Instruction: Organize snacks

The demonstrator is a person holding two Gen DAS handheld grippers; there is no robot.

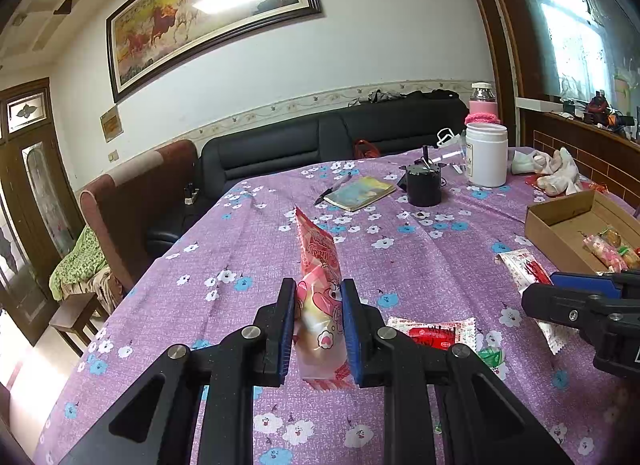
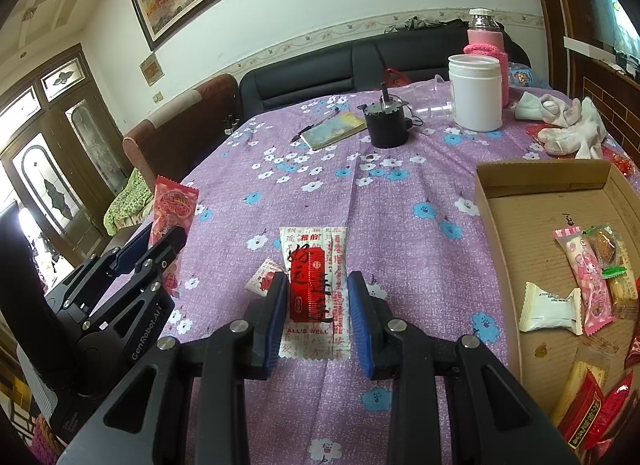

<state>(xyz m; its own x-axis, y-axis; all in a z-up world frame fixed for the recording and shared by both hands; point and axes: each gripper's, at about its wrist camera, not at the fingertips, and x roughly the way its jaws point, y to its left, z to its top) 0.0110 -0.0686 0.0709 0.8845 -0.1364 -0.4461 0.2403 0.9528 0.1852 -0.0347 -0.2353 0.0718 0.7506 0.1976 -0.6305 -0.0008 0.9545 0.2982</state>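
Left gripper (image 1: 319, 329): black frame, blue pads, clamped on a pink cartoon-printed plastic snack packet (image 1: 320, 297) held on end above the table, its crimped top tilted away. Right gripper (image 2: 318, 319): same build, pads pressed to both sides of a white-and-red printed snack sachet (image 2: 316, 289), held clear of the purple flower-print tablecloth (image 2: 400, 205). Small white-and-red wrapper (image 2: 262, 279): on the cloth just beside that sachet. Open brown cardboard box (image 2: 540, 181): at the right, holding assorted wrapped snacks, among them a white pillow pack (image 2: 550, 309). Far end: white plastic jar (image 2: 476, 93), black round container (image 2: 387, 125), notebook (image 2: 334, 129).
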